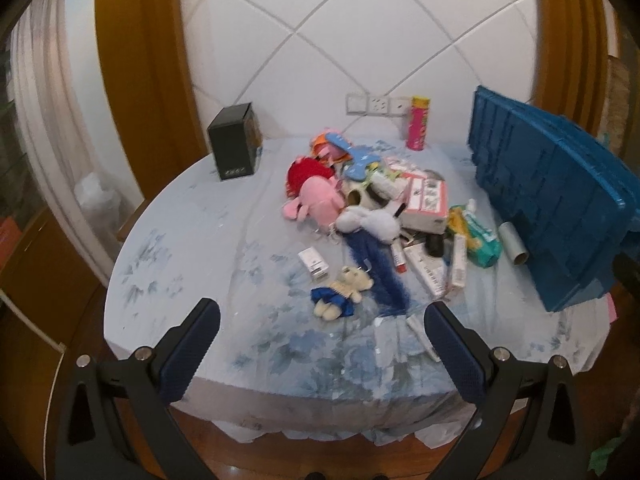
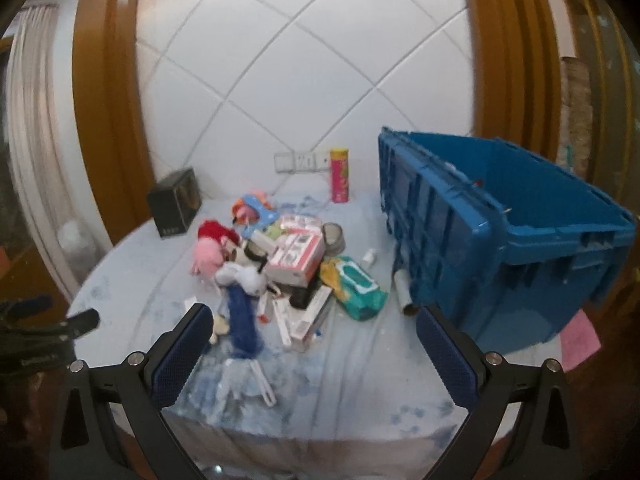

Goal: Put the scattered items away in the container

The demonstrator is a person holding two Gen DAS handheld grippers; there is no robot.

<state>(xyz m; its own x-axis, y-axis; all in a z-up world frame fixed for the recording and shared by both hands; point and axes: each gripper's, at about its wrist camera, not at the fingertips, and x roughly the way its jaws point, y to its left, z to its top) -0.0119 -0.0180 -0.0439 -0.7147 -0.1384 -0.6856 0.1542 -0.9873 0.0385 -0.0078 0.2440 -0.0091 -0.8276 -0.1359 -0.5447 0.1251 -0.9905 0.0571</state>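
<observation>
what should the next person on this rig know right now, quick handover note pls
Left gripper: open, empty, hovering over the table's near edge.
Right gripper: open, empty, likewise.
Blue crate: on the table's right side; the part of its inside in view shows nothing.
Items are still piled mid-table: pink plush, small teddy bear, wipes pack, boxes and tubes. A pink can stands at the back.
Done: nothing visibly binned. Left: everything; the teddy is closest to the left gripper.

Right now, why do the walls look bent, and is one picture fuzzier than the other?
Both views use fisheye lenses, so the wooden door frame bows outward. The right wrist view is softer: the toy pile and blue crate smear slightly. The left wrist view is sharper; the small teddy bear reads clearly.
</observation>
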